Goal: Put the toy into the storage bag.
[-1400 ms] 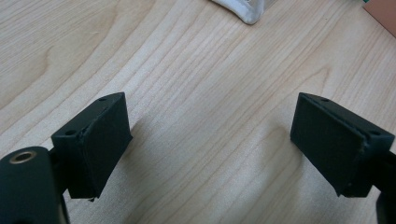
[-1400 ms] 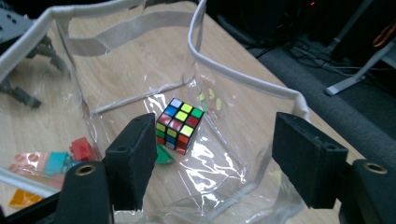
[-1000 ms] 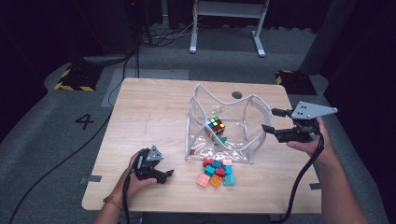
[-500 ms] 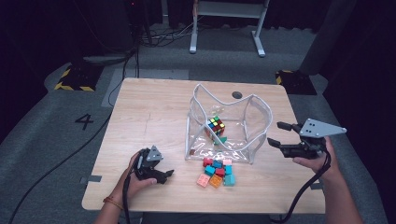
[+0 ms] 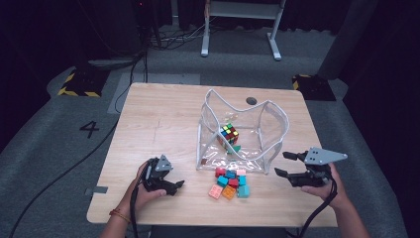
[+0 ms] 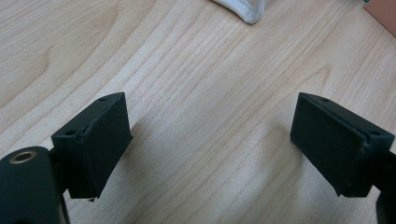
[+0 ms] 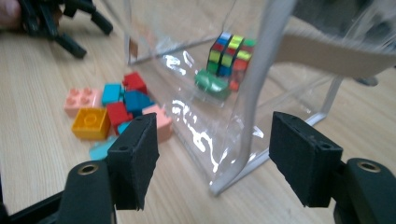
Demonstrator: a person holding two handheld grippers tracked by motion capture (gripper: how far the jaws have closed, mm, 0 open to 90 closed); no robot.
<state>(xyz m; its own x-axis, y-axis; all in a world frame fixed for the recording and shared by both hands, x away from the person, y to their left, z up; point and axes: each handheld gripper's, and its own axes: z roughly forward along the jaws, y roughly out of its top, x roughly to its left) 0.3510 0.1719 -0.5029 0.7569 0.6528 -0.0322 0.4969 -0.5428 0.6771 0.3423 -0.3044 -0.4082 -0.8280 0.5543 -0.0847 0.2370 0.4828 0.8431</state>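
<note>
Right gripper [image 5: 286, 164] low beside the clear bag [image 5: 247, 130], jaws wide and bare, the bag's near corner seam standing just ahead of them in the right gripper view. Left gripper [image 5: 174, 187] resting at the near left of the table [image 5: 158, 119], jaws spread wide over bare wood. Inside the bag a puzzle cube [image 5: 229, 135] and a green brick [image 7: 212, 83]; loose bricks [image 5: 230, 182] heaped just outside its near edge, between the two grippers.
</note>
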